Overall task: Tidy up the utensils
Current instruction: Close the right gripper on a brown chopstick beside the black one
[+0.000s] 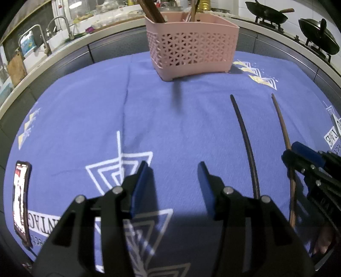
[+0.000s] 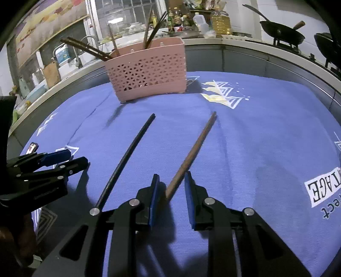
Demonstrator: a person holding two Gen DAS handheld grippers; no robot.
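Note:
A pink perforated utensil basket (image 1: 191,44) (image 2: 147,72) stands at the far side of the blue cloth and holds several chopsticks. A black chopstick (image 1: 247,144) (image 2: 127,157) and a brown chopstick (image 1: 285,136) (image 2: 191,153) lie on the cloth. My right gripper (image 2: 171,181) is open, its jaws on either side of the brown chopstick's near end, not closed on it. It also shows in the left wrist view (image 1: 298,157). My left gripper (image 1: 172,170) is open and empty over bare cloth, left of the black chopstick, and shows in the right wrist view (image 2: 70,158).
A phone (image 1: 21,200) lies on the cloth's left edge. The blue cloth (image 2: 266,138) covers the table. Behind runs a counter with a sink and faucets (image 1: 42,38), bottles (image 2: 219,19) and woks on a stove (image 1: 268,12).

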